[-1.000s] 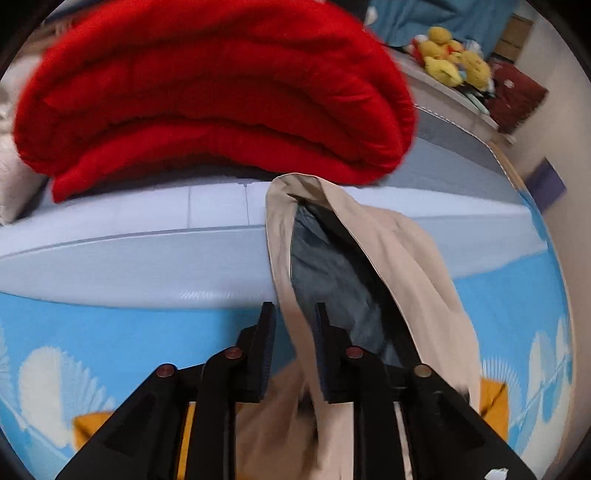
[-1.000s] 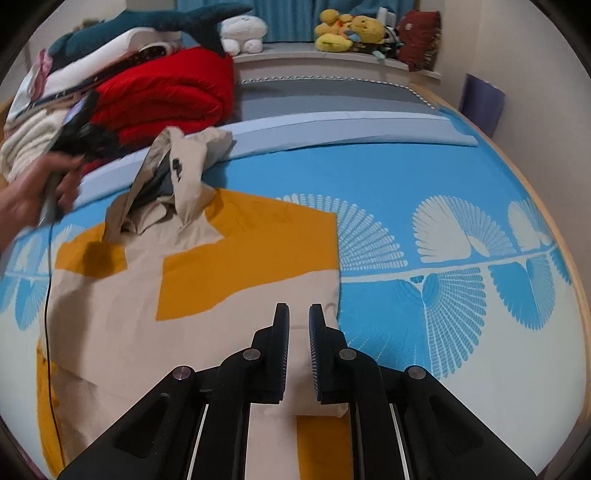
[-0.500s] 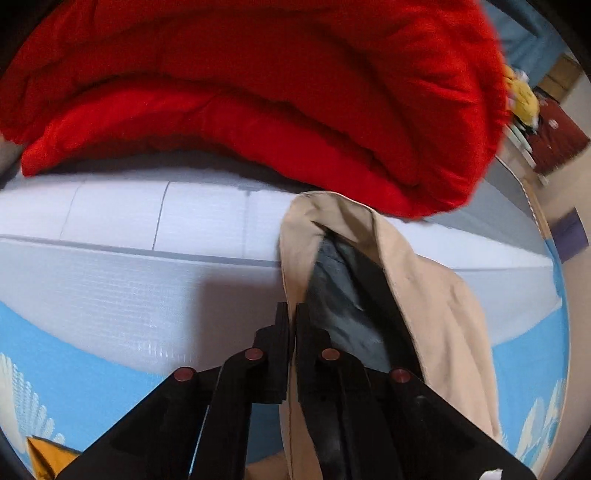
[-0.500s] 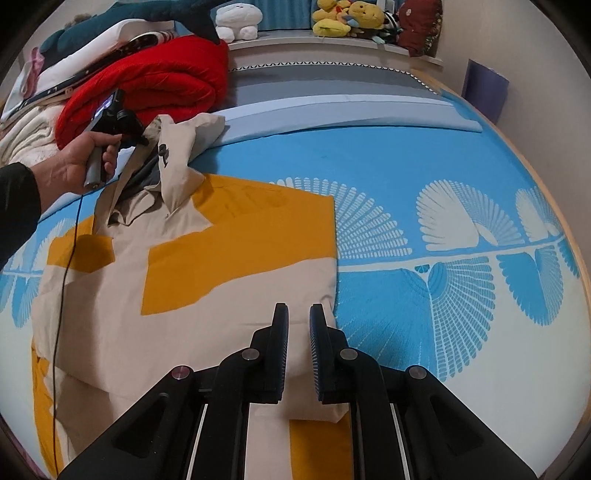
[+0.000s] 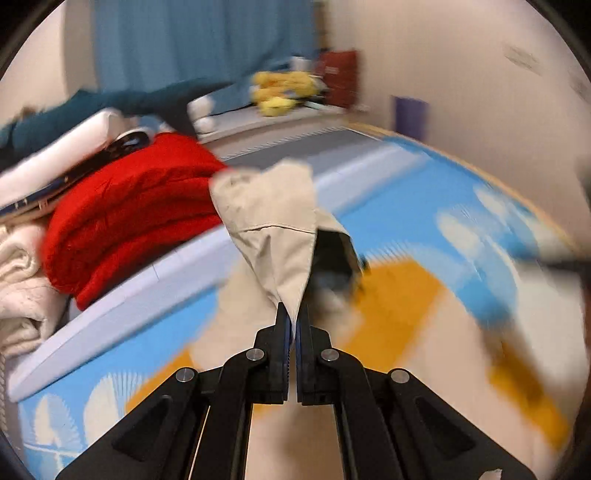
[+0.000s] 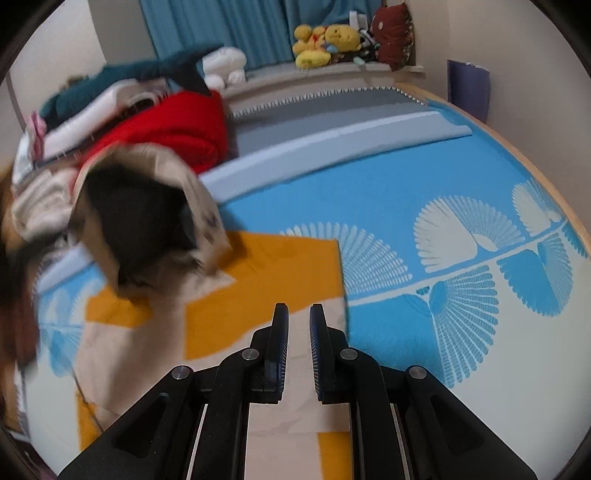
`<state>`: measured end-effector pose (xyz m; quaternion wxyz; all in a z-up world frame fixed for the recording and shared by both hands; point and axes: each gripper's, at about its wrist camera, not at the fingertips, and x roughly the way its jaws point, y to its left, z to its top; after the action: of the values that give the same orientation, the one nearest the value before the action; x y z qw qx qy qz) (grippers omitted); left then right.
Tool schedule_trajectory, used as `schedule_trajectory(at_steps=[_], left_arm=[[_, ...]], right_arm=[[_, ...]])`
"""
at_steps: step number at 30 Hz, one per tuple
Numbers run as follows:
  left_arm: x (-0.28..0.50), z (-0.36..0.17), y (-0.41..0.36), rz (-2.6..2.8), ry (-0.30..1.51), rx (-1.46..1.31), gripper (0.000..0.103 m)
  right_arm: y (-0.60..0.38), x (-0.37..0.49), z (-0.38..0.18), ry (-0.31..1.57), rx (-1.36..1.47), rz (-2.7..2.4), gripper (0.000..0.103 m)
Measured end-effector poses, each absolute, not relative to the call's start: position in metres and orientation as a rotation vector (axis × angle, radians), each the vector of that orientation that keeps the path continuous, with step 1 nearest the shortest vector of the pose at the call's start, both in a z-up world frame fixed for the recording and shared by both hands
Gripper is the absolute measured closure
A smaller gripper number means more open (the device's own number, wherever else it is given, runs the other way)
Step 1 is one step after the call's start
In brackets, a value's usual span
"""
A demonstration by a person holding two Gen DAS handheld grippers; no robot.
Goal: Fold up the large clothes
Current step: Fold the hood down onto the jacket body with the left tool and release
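Blue fan-patterned bedspread (image 6: 406, 192), with a red blanket (image 6: 177, 125) stacked far left and yellow plush toys (image 6: 325, 40) by the blue curtain (image 6: 221, 29). Left gripper (image 5: 294, 325) pinched on the beige hood (image 5: 273, 221) (lifted, blurred) of the beige-and-orange jacket (image 6: 266, 280). Right gripper (image 6: 298, 325) narrowly parted, hovering over the jacket's flat body.

This is a home bedroom. Ahead of the fingers spreads a bed (image 6: 424, 177) under a blue sheet printed with white fans. Beyond the fingertips and to their left sits a folded red blanket (image 6: 177, 129) among piled linens. Farther ahead, yellow plush toys (image 6: 325, 40) crowd a ledge by a blue curtain (image 6: 221, 26), with a plush shark (image 6: 155, 70) on the pile.
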<state>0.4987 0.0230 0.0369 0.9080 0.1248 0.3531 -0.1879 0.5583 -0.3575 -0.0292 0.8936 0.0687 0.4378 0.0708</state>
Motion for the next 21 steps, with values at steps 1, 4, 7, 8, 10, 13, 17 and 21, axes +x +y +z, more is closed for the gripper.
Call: schedule_trajectory(at_steps=[1,4,7,8,10,13,17,21], left_arm=[[0.461,0.022,0.020,-0.416,0.775,0.286,0.102],[0.399,-0.023,0.026,-0.393,0.947,0.337,0.092],[0.370,-0.033,0.046,-0.309,1.034,0.218,0.092],[0.368,-0.029,0.052,-0.282,1.031,0.156,0.092],[0.375,-0.023,0.068,-0.231,1.022,-0.031,0.092],[0.401,-0.028,0.083,-0.179,1.036,-0.225,0.091],[0.427,-0.061,0.099,-0.142,1.135,-0.445,0.077],[0.438,-0.089,0.113,-0.115,1.193,-0.595,0.066]], right_arm=[[-0.357,0.555,-0.024,0.896,0.152,0.155,0.090],[-0.352,0.544,-0.009,0.847,0.181,0.209,0.087],[-0.345,0.533,-0.003,0.830,0.203,0.259,0.074],[-0.343,0.531,-0.003,0.830,0.211,0.271,0.070],[-0.338,0.527,-0.008,0.849,0.233,0.305,0.069],[-0.330,0.529,-0.021,0.901,0.264,0.343,0.069],[-0.310,0.534,-0.051,1.003,0.296,0.405,0.068],[-0.284,0.545,-0.077,1.089,0.328,0.472,0.067]])
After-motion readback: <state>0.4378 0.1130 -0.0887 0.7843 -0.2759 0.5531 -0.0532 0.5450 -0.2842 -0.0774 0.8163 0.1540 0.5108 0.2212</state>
